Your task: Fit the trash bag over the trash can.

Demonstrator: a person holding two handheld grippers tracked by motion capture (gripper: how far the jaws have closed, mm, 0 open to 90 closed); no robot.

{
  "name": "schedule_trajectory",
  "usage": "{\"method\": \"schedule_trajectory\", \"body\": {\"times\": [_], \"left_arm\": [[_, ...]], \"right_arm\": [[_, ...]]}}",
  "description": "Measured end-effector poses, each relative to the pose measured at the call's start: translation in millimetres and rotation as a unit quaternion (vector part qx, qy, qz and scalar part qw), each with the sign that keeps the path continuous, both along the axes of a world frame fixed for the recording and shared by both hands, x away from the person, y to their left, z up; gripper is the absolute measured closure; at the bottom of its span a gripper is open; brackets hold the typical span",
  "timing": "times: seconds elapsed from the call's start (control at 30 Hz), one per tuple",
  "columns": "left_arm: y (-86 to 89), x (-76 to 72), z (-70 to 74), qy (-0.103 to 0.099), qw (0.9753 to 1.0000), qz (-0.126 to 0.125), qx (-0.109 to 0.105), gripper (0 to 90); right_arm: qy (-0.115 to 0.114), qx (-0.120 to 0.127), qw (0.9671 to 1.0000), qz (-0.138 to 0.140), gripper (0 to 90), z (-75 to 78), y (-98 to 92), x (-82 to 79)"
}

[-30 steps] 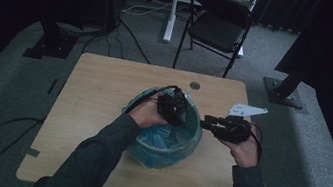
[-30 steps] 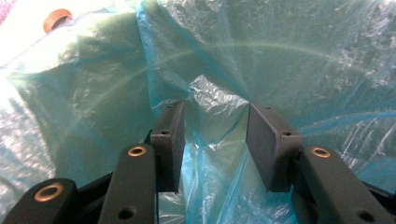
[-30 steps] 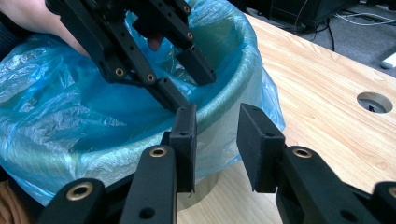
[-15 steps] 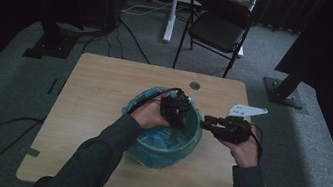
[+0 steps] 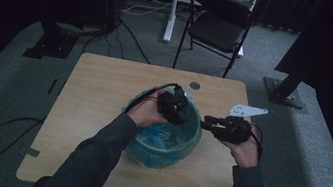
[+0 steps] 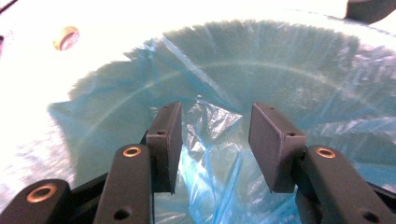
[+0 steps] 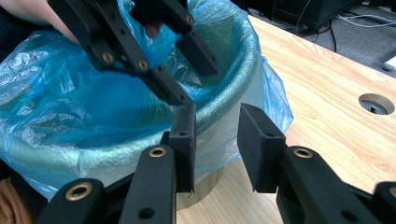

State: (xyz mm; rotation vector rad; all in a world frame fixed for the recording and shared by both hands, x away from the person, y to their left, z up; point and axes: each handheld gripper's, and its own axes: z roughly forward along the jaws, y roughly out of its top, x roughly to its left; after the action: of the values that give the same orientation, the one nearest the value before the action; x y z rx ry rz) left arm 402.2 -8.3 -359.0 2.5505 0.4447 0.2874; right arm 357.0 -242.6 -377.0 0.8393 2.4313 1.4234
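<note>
Liner's mostly done: blue bag (image 5: 160,135) already folded over the bin (image 7: 212,179) rim mid-table toward its right edge, left gripper (image 6: 212,135) gaping inside, right gripper (image 7: 215,137) open outside, just tidying left.

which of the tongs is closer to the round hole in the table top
Left. The left tongs hang open over the far rim of the lined bin, just short of the hole. The right tongs, also open, sit outside the bin's right side, closer to the person.
</note>
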Motion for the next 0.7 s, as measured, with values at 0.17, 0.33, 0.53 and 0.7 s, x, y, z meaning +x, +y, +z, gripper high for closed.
{"method": "schedule_trajectory", "body": {"times": [0.17,0.33,0.53,0.7], "left_arm": [[10.0,-2.5,7.8,-0.007,0.9999,0.007,-0.014,54.2],[20.2,-5.3,15.4,-0.016,0.9992,0.012,-0.036,54.2],[33.8,-8.0,20.2,-0.025,0.9981,0.022,-0.053,53.5],[46.4,-7.2,20.5,-0.027,0.9969,0.038,-0.063,53.4]], "right_arm": [[0.0,0.0,1.0,0.0,67.3,-0.1,-0.1,0.0],[0.001,0.0,1.0,0.0,67.3,-0.4,-0.2,0.1],[0.002,0.0,1.0,-0.001,67.2,-0.9,-0.4,0.4],[0.002,-0.001,1.0,-0.001,67.2,-0.9,-0.4,0.3]]}}
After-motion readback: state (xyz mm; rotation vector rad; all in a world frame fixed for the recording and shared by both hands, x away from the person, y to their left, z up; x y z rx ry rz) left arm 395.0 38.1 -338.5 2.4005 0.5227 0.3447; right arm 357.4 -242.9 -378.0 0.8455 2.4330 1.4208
